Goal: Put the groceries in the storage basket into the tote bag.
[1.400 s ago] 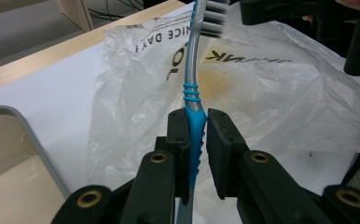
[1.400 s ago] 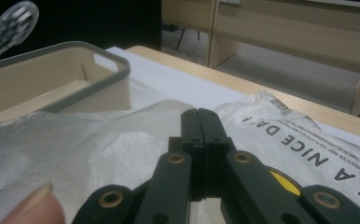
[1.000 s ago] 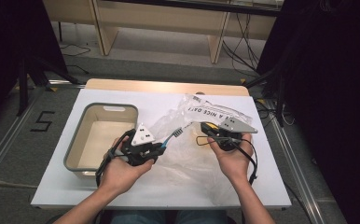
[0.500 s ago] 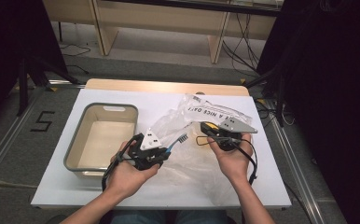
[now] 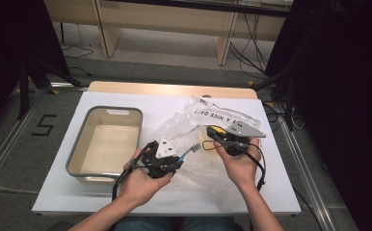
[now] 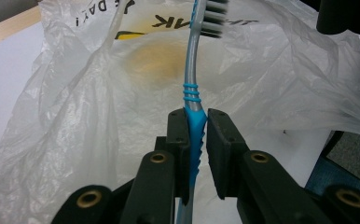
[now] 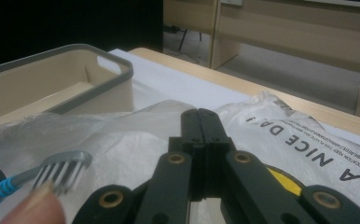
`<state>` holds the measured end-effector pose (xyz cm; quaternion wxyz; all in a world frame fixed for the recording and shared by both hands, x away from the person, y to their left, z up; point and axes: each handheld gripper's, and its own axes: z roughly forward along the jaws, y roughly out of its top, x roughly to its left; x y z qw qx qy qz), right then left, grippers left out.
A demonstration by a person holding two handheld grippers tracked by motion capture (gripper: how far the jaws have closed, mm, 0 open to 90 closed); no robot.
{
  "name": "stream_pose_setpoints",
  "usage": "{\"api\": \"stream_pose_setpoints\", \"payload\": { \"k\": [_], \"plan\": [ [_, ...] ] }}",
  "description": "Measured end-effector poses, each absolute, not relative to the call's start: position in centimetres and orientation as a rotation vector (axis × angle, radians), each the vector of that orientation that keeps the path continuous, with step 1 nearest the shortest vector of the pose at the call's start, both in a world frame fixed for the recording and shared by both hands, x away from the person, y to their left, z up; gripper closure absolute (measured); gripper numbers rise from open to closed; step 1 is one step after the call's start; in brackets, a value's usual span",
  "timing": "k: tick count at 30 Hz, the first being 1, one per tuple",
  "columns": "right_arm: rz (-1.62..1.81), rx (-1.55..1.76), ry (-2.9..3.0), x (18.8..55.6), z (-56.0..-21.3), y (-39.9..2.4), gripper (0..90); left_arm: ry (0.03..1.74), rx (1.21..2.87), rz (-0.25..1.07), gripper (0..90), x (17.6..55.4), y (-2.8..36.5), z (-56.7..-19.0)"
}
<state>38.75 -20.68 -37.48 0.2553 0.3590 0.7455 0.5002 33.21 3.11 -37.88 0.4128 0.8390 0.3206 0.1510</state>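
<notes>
the left gripper [image 5: 177, 159] clamps a blue-and-grey plastic toothbrush [image 6: 193, 93], the right gripper [image 7: 200, 116] pinches the clear printed plastic bag [image 5: 208, 120]; next, probably, toothbrush into the beige grey-rimmed bin [image 5: 85, 144].

One toothbrush [image 6: 194, 100], one plastic bag [image 5: 213, 144], one tub [image 5: 104, 144].

1. Toothbrush [image 6: 194, 88]: bristle head cut off by the top edge of the left gripper view; lower handle hidden behind the hand-held gripper.
2. Plastic bag [image 7: 308, 140]: printed lettering cropped at the right edge.
3. Fingertip [image 7: 33, 207]: blurred.
</notes>
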Motion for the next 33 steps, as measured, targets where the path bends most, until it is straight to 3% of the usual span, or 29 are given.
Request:
{"api": "stream_pose_setpoints", "payload": {
  "k": [33],
  "plan": [
    [1.368,0.964,2.020,38.6,-37.2,-20.7,90.0,0.845,2.180,0.341,79.1,33.9,1.4,-39.5]
  ]
}}
